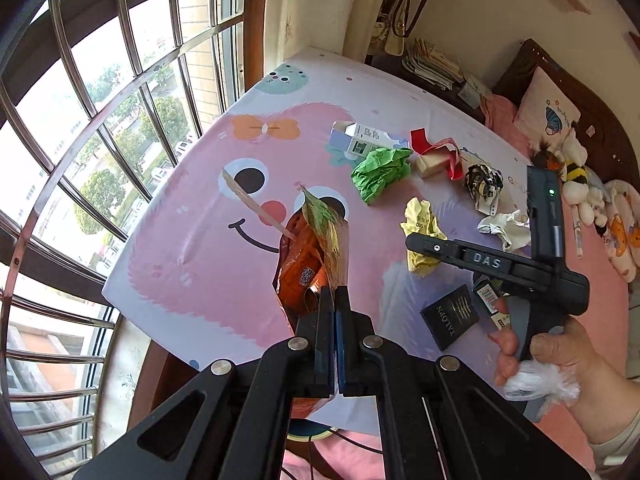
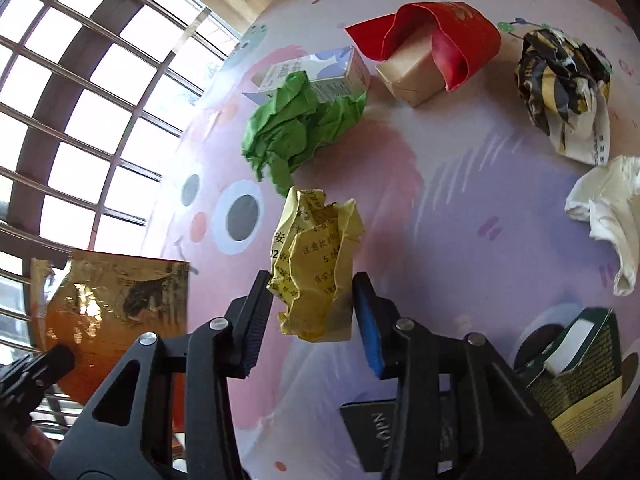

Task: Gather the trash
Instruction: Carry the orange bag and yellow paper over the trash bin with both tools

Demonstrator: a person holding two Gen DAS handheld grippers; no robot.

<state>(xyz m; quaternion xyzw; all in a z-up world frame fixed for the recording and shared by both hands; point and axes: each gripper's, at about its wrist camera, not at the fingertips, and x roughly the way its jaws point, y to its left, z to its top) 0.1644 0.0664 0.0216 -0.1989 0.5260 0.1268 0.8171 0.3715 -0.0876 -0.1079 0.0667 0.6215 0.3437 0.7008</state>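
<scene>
Through the left wrist camera I see my left gripper (image 1: 335,300) clamped shut on the crinkled lower edge of an orange foil snack bag (image 1: 310,256), its glossy gold-green lining folded open above the fingertips and a flat wooden stick (image 1: 256,206) poking out to the upper left. Beyond it the desk (image 1: 192,264) wears a smooth pink cartoon-face cover. To the right of my gripper lie a crumpled yellow paper ball (image 1: 422,236), a wrinkled green paper wad (image 1: 380,174) farther off, a small white carton (image 1: 360,140), a tan block wrapped in red paper (image 1: 434,156), a black-and-white crushed wrapper (image 1: 484,186), a white tissue lump (image 1: 506,226) and a flat black card box (image 1: 450,316). A hand (image 1: 540,356) holds the other rig there. Through the right wrist camera my right gripper (image 2: 312,300) has its jaws either side of the yellow paper ball (image 2: 316,264), its printed creases between the ribbed black pad and the blue pad; the left pad touches it, but I cannot tell whether the right does. Ahead sit the green wad (image 2: 296,132) and red-wrapped block (image 2: 424,56); far left, the shiny foil bag (image 2: 116,304).
</scene>
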